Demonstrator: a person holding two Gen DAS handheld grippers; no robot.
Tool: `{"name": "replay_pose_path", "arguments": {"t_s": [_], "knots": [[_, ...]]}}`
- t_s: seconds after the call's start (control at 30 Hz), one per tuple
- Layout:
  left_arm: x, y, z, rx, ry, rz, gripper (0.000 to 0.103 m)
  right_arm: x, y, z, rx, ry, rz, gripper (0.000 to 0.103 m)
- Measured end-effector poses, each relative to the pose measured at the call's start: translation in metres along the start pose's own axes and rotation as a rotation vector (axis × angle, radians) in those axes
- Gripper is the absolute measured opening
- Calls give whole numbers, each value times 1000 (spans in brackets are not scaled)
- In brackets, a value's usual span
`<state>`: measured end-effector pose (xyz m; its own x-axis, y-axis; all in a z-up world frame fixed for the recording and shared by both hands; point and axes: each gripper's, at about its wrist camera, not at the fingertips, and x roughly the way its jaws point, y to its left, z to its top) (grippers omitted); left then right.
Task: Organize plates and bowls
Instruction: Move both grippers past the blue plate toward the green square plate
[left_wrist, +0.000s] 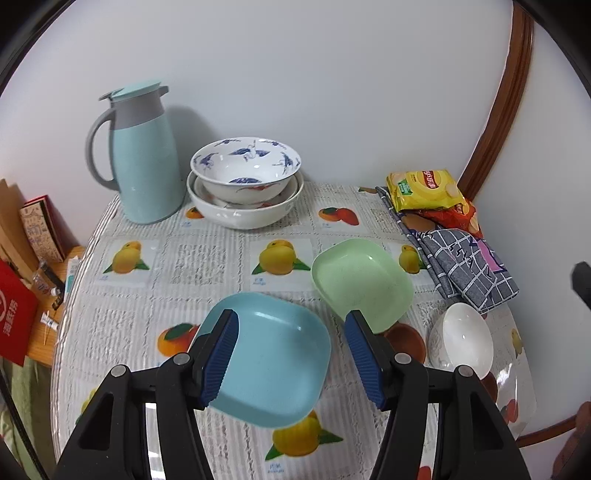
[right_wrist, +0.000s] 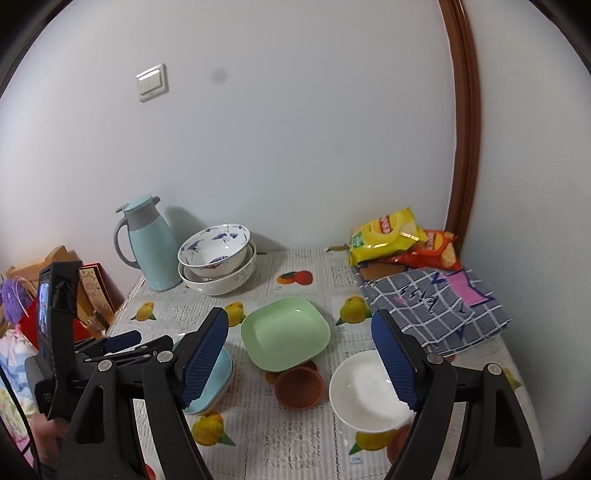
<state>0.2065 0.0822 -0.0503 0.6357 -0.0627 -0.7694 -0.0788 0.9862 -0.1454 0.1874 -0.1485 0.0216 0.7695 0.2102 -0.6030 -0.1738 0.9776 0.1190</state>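
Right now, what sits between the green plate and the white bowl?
A small brown dish, partly tucked under the green plate and left of the white bowl; the right wrist view shows it best.

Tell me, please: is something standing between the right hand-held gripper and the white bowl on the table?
Nothing visible does. The right hand-held gripper is open above the table, and the white bowl lies just past its right finger. The small brown dish and the green plate sit to the bowl's left, not in the path.

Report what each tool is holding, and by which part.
Nothing is held. The left tool straddles the blue plate, but a gap shows between the plate and one finger. The right tool is open and empty.
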Motion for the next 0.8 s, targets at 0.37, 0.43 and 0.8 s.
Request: {"name": "replay_pose_path", "arguments": {"t_s": [0.37, 0.43, 0.8], "knots": [[45, -5, 27, -22, 53, 8, 58, 63, -17, 19, 12, 72, 2, 79], [55, -6, 30, -16, 67, 11, 58, 73, -19, 21, 10, 75, -1, 79], [121, -8, 39, -21, 154, -9, 58, 156, -27, 3, 3, 190, -20, 72]]}}
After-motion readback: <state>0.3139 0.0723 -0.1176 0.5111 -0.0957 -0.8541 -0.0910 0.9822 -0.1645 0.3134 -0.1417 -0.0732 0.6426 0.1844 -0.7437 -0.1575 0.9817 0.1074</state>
